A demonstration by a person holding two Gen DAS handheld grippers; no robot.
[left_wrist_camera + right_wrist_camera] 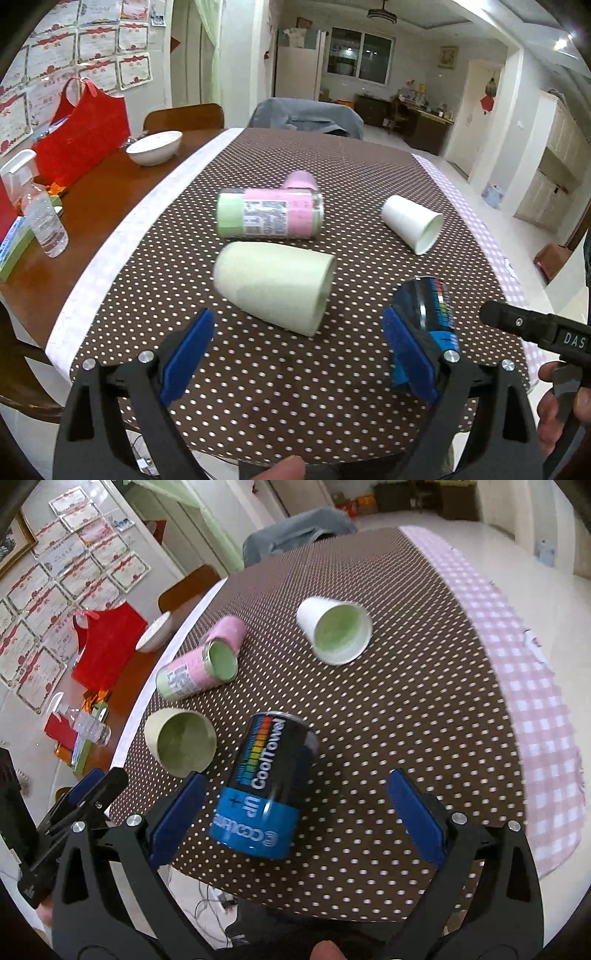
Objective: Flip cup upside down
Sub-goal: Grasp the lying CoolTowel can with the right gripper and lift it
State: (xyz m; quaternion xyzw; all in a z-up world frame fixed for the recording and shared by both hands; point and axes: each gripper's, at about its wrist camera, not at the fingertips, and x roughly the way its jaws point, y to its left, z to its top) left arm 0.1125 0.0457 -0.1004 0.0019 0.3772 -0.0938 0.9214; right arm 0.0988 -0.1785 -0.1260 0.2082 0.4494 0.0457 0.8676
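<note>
Right wrist: blue can (258, 790) reads "CoolTowel" (lying sideways); right claw (295, 812) wide, left claw (299, 354) wide.

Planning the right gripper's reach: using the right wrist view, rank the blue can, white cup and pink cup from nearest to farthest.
1. Blue can: between the right gripper's open fingers.
2. White cup: farther, ahead.
3. Pink cup: far left, roughly level with the white cup; too close to call.

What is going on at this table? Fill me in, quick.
A person holds a gripper in each hand over a dotted tablecloth. Both are open and hold nothing. The left gripper faces a pale green cup lying on its side. The right gripper frames a blue and black can, also on its side. A white cup and a pink and green tube lie further back.
</note>
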